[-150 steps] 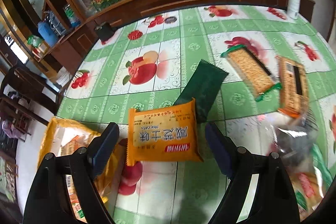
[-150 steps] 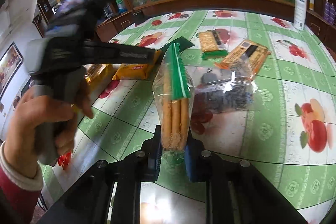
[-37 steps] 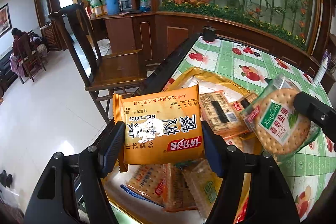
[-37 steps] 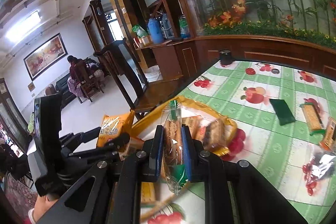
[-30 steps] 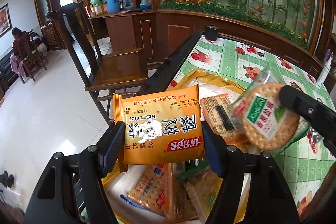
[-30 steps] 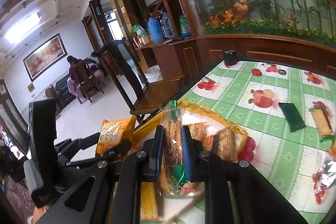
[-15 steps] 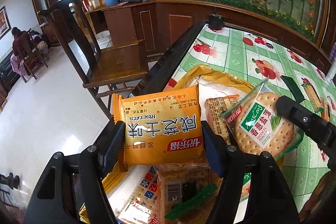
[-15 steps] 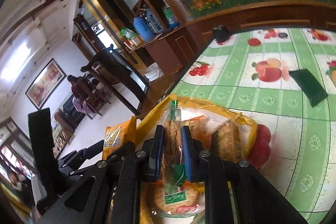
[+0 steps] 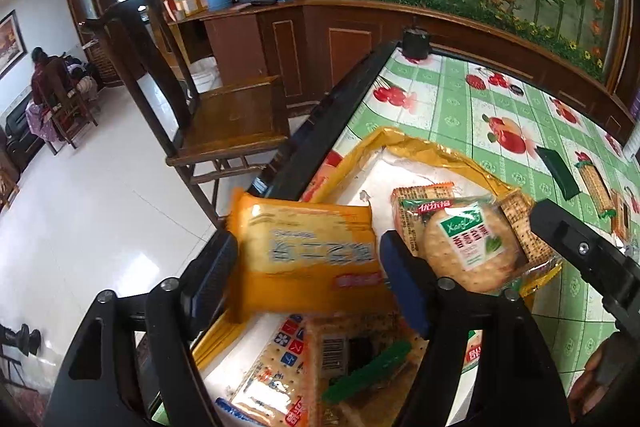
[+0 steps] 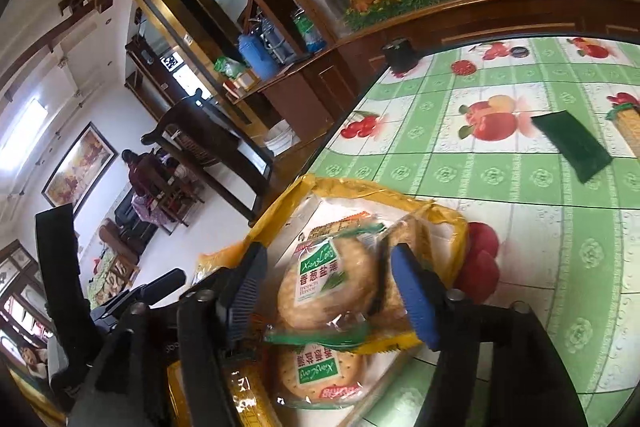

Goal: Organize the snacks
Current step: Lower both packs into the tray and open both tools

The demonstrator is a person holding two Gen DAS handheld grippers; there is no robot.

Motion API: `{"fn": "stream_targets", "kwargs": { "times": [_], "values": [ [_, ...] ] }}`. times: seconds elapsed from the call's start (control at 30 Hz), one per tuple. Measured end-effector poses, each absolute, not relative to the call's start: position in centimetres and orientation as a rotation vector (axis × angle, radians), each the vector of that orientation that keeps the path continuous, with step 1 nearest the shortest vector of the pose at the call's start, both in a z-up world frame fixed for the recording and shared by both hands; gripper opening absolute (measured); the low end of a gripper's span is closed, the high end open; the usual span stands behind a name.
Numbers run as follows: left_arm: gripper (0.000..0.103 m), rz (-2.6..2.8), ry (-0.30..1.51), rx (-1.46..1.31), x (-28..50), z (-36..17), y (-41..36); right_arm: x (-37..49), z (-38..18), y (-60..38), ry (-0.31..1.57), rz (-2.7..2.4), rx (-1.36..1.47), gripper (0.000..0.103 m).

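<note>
An orange biscuit pack (image 9: 308, 259) is blurred and tilted between the pads of my left gripper (image 9: 306, 283). Its jaws are opening and the pads no longer press on the pack. Beneath it stands a yellow bag (image 9: 424, 151) with a white inside, holding several cracker packs. My right gripper (image 10: 324, 291) hovers over the same yellow bag (image 10: 360, 187), its jaws opening. A round cracker pack (image 10: 328, 283) lies loose in the bag below the right fingers. That round cracker pack (image 9: 468, 247) also shows in the left wrist view.
The bag sits at the table's left edge, over a wooden chair (image 9: 224, 115) and white floor. A dark green packet (image 10: 572, 143) and a green-ended cracker pack (image 9: 596, 187) lie farther out on the fruit-print cloth. A small black cup (image 9: 416, 43) stands at the far corner.
The right jaws have spread and let go of the round cracker pack, which now lies in the bag. The left jaws have widened and the orange pack tips forward and blurs.
</note>
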State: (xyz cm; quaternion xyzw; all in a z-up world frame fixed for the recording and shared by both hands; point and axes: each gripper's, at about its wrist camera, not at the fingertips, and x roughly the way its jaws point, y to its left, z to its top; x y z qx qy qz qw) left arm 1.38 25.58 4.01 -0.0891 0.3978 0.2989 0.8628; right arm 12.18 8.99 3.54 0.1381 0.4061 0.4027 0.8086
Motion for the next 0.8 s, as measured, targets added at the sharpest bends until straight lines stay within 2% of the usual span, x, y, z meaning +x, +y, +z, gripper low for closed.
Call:
{"fn": "stream_targets", "kwargs": {
  "times": [0.67,0.8],
  "values": [
    [0.079,0.570,0.809,-0.159,0.6,5.5,20.1,10.0,2.5,-1.5,0.887,0.721,0.349,0.071],
    [0.079,0.548,0.813,-0.150,0.8,5.6,18.5,9.7,2.4,-4.0,0.882,0.683,0.358,0.075]
  ]
}}
